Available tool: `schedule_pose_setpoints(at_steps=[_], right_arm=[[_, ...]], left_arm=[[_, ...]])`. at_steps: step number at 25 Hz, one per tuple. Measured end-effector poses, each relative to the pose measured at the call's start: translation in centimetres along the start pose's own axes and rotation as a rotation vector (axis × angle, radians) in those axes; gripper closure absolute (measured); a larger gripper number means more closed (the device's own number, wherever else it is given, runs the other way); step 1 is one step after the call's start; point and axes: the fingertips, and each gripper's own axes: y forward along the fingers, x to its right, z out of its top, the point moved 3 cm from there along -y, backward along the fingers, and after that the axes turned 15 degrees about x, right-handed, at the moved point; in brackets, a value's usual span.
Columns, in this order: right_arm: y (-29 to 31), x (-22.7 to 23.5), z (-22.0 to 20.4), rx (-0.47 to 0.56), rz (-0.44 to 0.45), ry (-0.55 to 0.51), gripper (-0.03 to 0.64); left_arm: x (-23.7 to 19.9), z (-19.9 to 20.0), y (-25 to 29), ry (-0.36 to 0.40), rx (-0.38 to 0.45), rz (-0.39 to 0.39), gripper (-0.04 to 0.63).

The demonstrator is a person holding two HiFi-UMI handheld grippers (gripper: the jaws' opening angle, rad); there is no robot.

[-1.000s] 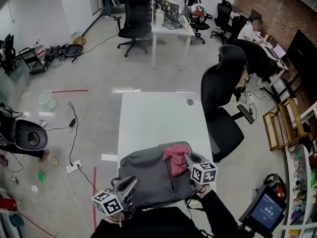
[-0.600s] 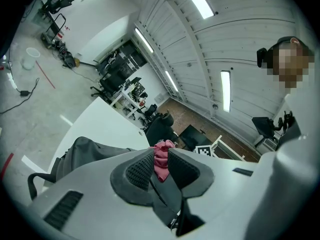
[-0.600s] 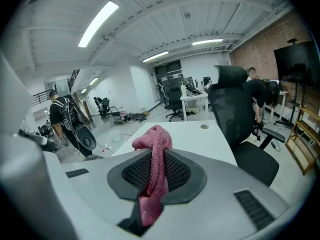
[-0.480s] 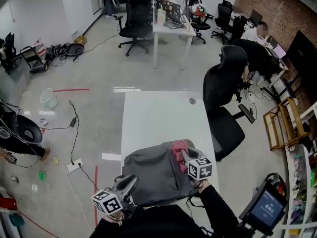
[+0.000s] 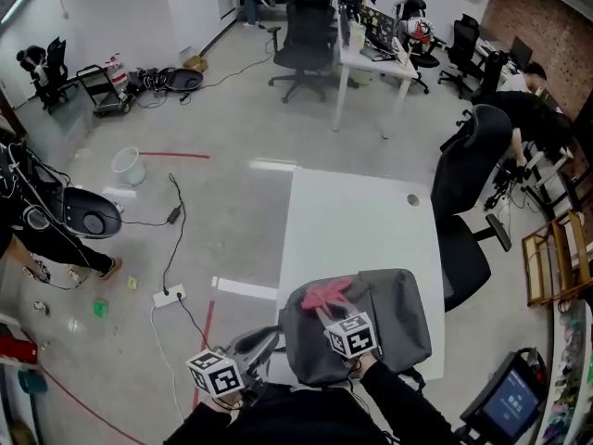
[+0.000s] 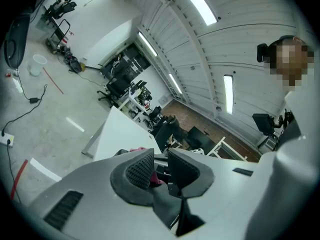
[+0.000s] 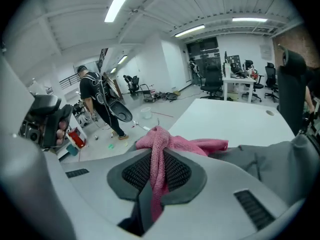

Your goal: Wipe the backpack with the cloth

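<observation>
Clamping cloth (image 5: 324,294) in right hand-held gripper (image 5: 332,311) at backpack's (image 5: 394,313) left end, its length running right along counter's (image 5: 357,221) near edge; left hand-held gripper (image 5: 271,337) jaws apart, empty

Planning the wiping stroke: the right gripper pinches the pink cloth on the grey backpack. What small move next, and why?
Probably drag the right gripper across the grey fabric backpack toward its bare right side: its jaws clamp the pink terry cloth, which lies near the backpack's left end.
</observation>
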Motion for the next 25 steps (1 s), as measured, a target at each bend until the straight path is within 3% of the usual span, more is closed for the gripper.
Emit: schedule_pose_setpoints(at_steps=[5,9,12,18,25], right_arm=[[3.3,-7.5,1.1,0.013,0.126,0.002,0.558],[4.2,-8.7,3.0,0.060,0.168,0.032,0.558],[3.4,-5.6,3.4,0.085,0.125,0.065,0.558],[-2.0,4.7,3.0,0.102,-0.071,0.097,0.558],[-9.6,16.4,3.7,0.203,-0.239,0.128,0.558]], left_arm=[[-1.2,2.3,-2.4,0.010,0.012,0.014,0.499],[-1.0,3.1,-2.9,0.019,0.024,0.025,0.499],[-0.5,2.2,-2.2,0.017,0.028,0.024,0.499],[2.2,-0.8,1.1,0.026,0.011,-0.003,0.499],[2.8,-4.3,6.3,0.117,-0.002,0.006,0.499]])
